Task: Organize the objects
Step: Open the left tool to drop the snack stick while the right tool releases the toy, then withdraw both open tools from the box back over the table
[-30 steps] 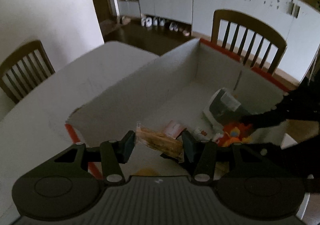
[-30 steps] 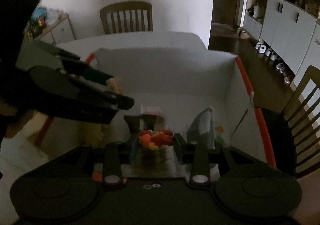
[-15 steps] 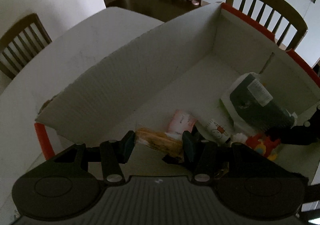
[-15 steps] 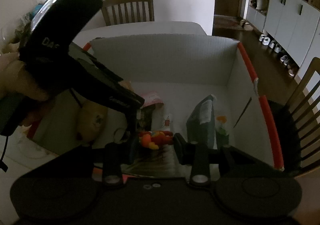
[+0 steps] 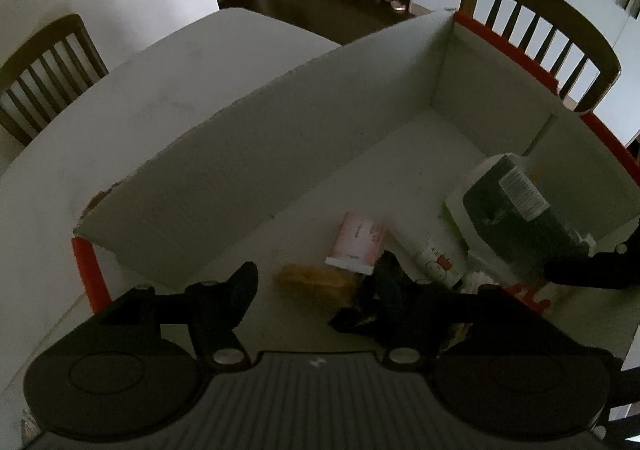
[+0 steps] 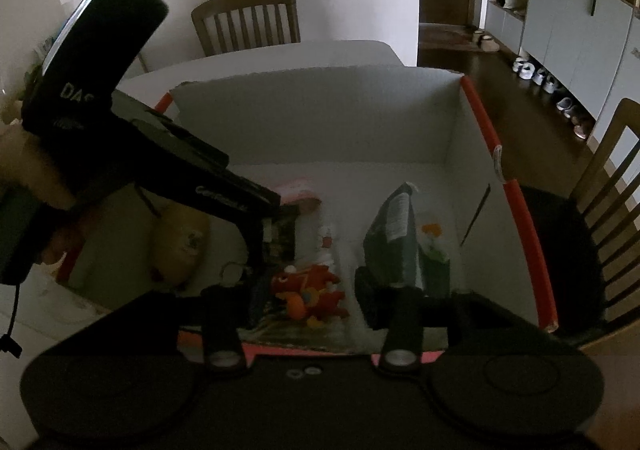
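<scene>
A white cardboard box with an orange rim (image 5: pixel 304 153) (image 6: pixel 484 129) stands on the white table. My left gripper (image 5: pixel 316 286) is open over its near end; a tan snack packet (image 5: pixel 312 282) lies blurred below the fingers, apart from them. A pink packet (image 5: pixel 356 238), a small white tube (image 5: pixel 436 258) and a dark green bag (image 5: pixel 516 209) (image 6: pixel 394 230) lie on the box floor. My right gripper (image 6: pixel 304 298) is open above a red and orange plush toy (image 6: pixel 308 290), which rests in the box.
A yellow pouch (image 6: pixel 180 242) lies in the box's left corner. The left gripper's body (image 6: pixel 132 153) reaches into the box from the left. Wooden chairs (image 5: pixel 536 33) (image 6: pixel 248 17) stand around the table (image 5: pixel 152 97). Cabinets and shoes line the far wall.
My left gripper has opened and let the tan packet drop into the box. My right gripper has opened wider and the plush toy now lies in the box.
</scene>
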